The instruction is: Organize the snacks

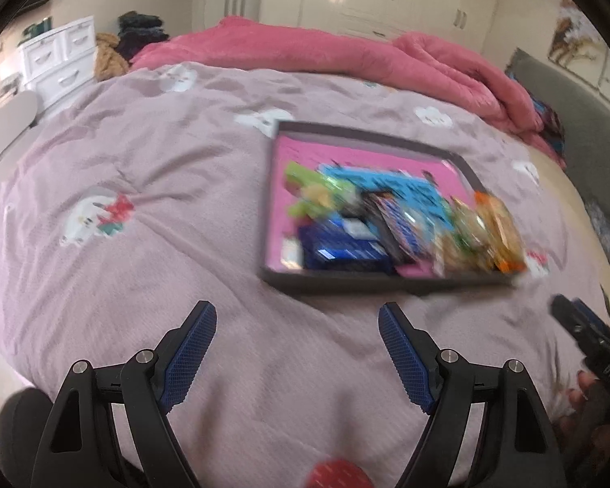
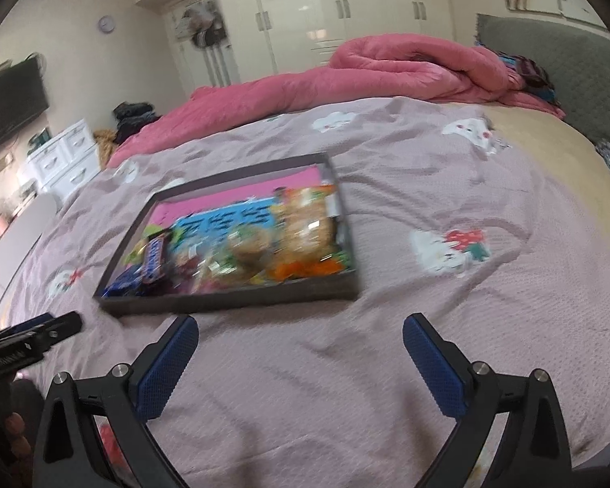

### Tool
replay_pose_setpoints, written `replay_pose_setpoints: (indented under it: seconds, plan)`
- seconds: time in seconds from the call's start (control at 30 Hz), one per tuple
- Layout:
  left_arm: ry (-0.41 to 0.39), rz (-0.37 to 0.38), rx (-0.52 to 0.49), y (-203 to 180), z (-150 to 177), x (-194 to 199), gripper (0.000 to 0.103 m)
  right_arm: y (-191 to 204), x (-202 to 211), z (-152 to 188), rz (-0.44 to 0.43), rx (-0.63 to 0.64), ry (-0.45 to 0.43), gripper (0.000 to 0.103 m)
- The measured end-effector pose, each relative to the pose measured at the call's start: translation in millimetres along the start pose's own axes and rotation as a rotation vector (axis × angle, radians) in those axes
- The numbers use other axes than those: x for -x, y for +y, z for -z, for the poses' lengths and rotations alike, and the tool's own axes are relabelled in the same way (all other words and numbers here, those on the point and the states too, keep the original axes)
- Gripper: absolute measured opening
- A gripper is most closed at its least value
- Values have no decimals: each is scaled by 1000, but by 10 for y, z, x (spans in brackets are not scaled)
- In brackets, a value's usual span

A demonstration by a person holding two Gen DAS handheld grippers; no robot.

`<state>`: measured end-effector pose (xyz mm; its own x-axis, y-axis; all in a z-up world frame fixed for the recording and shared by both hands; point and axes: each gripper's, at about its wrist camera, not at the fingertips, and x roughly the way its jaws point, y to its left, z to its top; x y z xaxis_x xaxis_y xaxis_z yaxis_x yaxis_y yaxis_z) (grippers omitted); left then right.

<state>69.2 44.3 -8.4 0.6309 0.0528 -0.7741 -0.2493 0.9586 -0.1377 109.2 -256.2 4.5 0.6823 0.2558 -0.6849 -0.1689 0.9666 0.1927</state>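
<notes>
A shallow dark-rimmed tray (image 1: 282, 280) with a pink floor lies on the mauve bedspread, and the right wrist view shows the same tray (image 2: 232, 303). Several snack packs fill it: a blue box (image 1: 341, 250), a light blue bag (image 1: 402, 193), a green pack (image 1: 309, 187) and orange-brown bags (image 1: 480, 236); all are blurred. My left gripper (image 1: 297, 317) hovers open over bare bedspread just short of the tray's near rim, nothing between its fingers. My right gripper (image 2: 301, 331) is open too, empty, near the tray's front edge. Each gripper's tip shows at the other view's edge.
A rumpled pink duvet (image 1: 345, 53) lies along the far side of the bed, a grey headboard (image 2: 557, 65) at the right. A white drawer unit (image 1: 61, 57) stands beyond the bed's left edge. A red item (image 1: 337, 473) peeks in at the bottom, and a hand (image 2: 14, 431) holds the other gripper.
</notes>
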Motion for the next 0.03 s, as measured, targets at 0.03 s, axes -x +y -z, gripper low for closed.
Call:
replay_pose_setpoints:
  seconds: [0.03]
  plan:
    - [-14, -20, 10, 84, -55, -20, 83, -96, -26, -52, 12, -23, -2, 102]
